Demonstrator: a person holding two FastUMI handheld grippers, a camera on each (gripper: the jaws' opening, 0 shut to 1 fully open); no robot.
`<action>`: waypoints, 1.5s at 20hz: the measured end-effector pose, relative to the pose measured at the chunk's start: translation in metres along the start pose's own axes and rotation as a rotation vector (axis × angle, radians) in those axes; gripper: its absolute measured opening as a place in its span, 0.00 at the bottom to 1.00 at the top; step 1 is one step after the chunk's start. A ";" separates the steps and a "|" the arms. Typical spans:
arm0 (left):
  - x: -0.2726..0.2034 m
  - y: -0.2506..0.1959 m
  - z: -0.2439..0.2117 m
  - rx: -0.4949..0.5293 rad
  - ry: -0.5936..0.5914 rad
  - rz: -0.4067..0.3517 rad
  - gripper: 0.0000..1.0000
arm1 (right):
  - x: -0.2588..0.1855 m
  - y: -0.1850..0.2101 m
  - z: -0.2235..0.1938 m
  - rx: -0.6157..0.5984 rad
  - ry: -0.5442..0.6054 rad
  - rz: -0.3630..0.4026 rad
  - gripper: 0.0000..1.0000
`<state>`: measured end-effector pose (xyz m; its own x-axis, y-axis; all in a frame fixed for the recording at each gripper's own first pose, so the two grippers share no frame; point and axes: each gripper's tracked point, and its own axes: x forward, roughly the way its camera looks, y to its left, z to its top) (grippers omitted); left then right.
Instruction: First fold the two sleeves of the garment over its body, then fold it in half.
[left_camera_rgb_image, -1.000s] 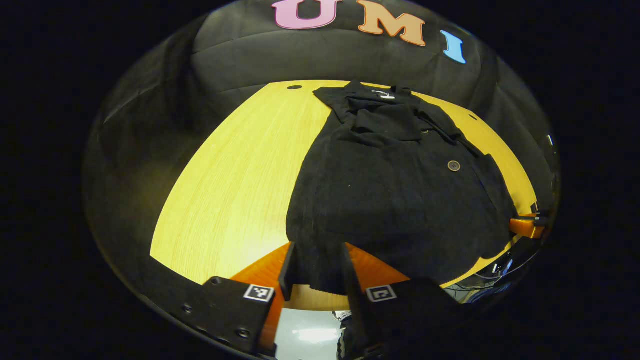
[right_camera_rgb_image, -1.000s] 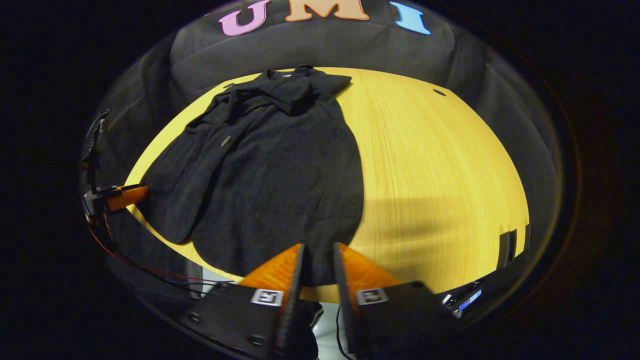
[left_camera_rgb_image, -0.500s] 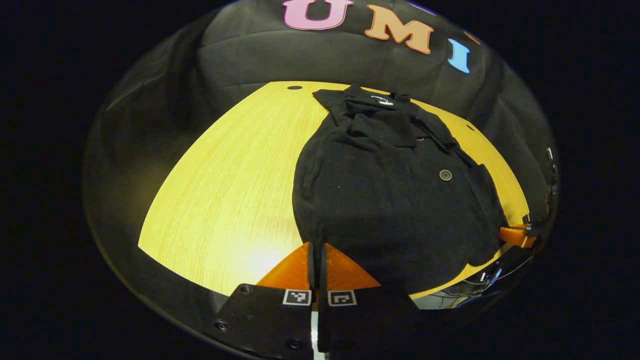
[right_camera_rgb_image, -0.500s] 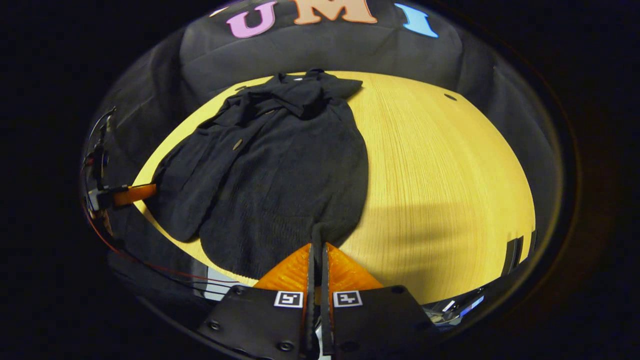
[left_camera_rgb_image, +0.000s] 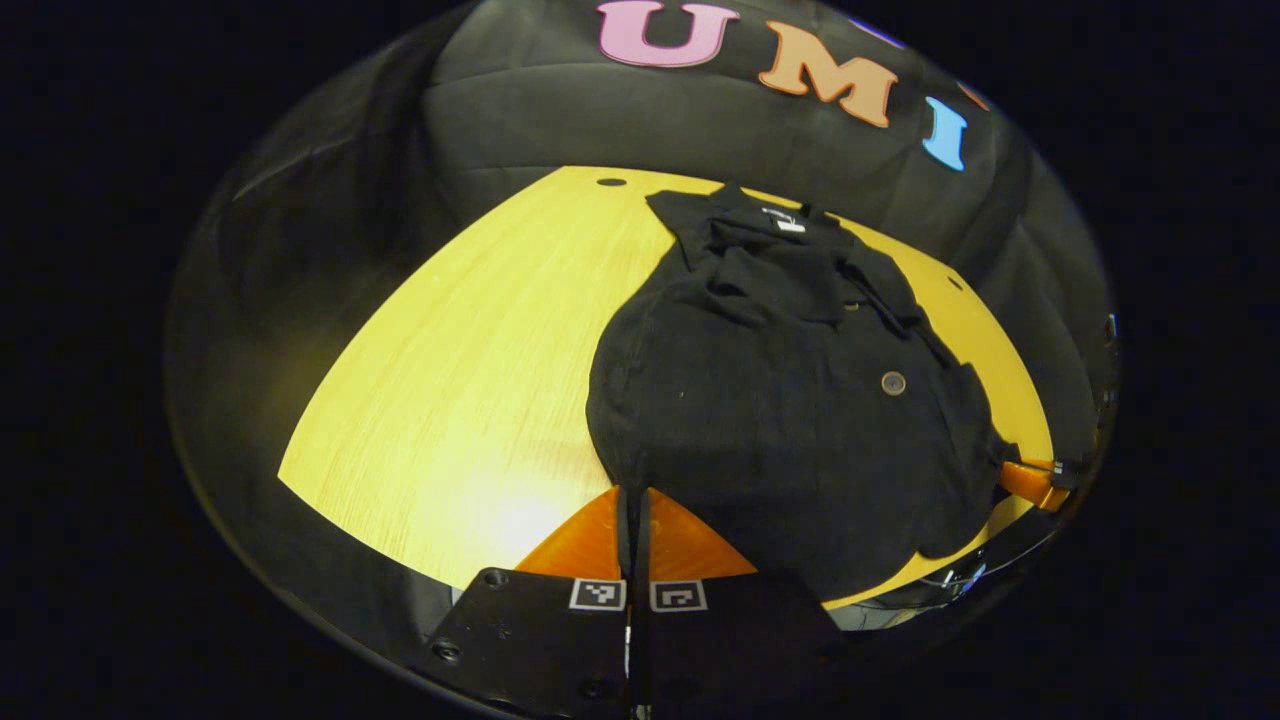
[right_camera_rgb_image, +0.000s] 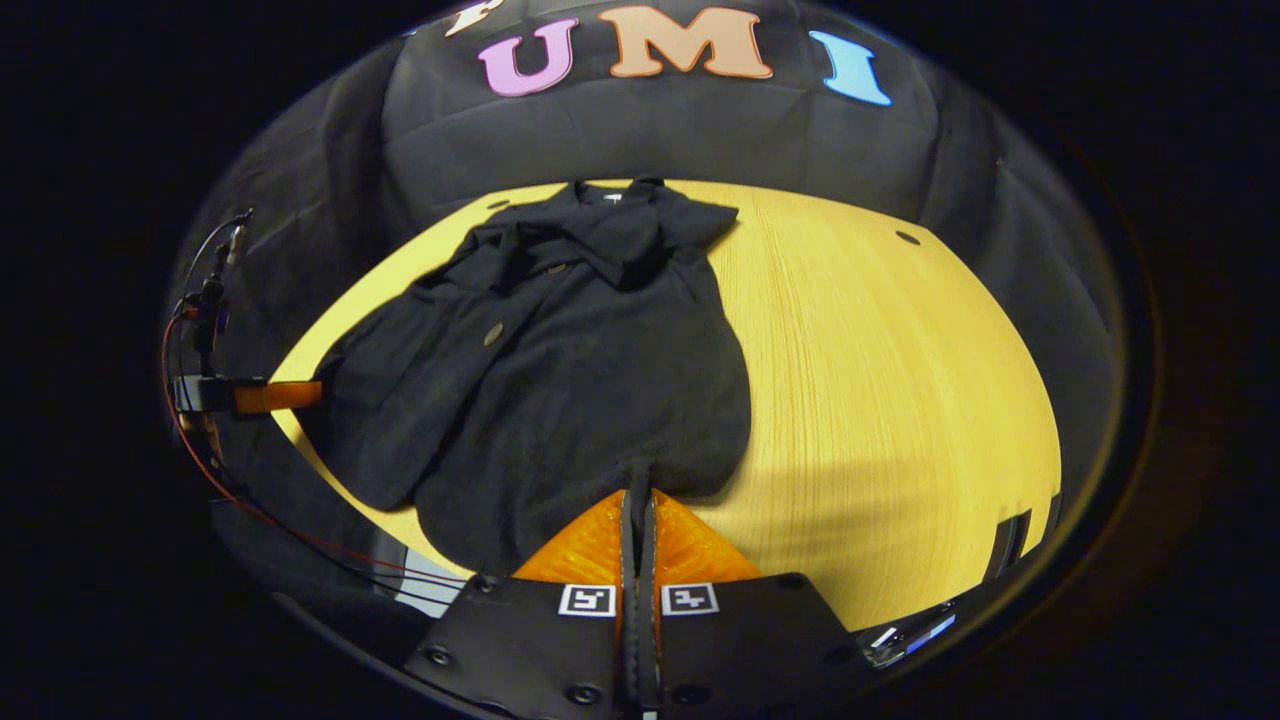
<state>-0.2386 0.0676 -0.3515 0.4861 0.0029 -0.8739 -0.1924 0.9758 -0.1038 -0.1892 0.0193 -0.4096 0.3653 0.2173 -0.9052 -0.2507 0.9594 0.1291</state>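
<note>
On the yellow wooden surface (left_camera_rgb_image: 470, 360), the black garment (left_camera_rgb_image: 780, 400) lies collar-far, sleeves already folded over its body. A second ago both grippers stood open around the near hem; now the left gripper (left_camera_rgb_image: 632, 505) and right gripper (right_camera_rgb_image: 638, 508) are each clamped on a hem corner, low and level, seemingly ready for the half-fold.
</note>
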 end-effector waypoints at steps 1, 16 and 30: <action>-0.004 -0.006 0.012 -0.001 -0.032 -0.009 0.00 | -0.005 -0.001 0.011 0.004 -0.019 0.010 0.03; -0.035 -0.060 0.167 0.021 -0.344 0.010 0.00 | -0.064 -0.024 0.175 -0.047 -0.394 0.125 0.02; -0.019 -0.071 0.286 0.057 -0.491 -0.042 0.00 | -0.070 -0.019 0.285 -0.013 -0.559 0.104 0.02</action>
<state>0.0095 0.0610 -0.1922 0.8393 0.0528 -0.5411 -0.1240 0.9876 -0.0959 0.0453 0.0371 -0.2333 0.7563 0.3757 -0.5356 -0.3203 0.9265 0.1976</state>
